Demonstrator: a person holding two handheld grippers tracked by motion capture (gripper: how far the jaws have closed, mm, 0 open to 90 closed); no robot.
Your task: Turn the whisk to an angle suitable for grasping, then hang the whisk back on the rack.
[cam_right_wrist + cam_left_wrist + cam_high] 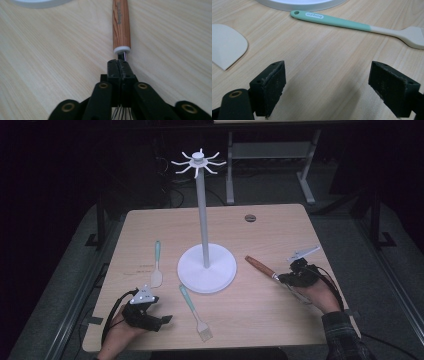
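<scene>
Nearest the person's edge of the table (280, 320), the left gripper (161, 321) sits low with its fingers (273, 85) spread wide and only bare wood between them. Just past it lies a pastry brush (194, 307) with a mint-green handle, bristles toward the near edge, and in the left gripper view the same brush (352, 25) stretches across the wood ahead of the fingers. To the left of that, a spatula (157, 265) with a pale blade and a green handle rests flat. Over on the right, the right gripper (280, 278) has its fingers (117, 68) pinched tight on the wires of a whisk (121, 25), right below the white collar of its wooden handle; the handle (259, 265) points up-left, toward the stand. Centre table, the white hanging rack (206, 265) stands upright on its round base, hooks fanned out at the top.
</scene>
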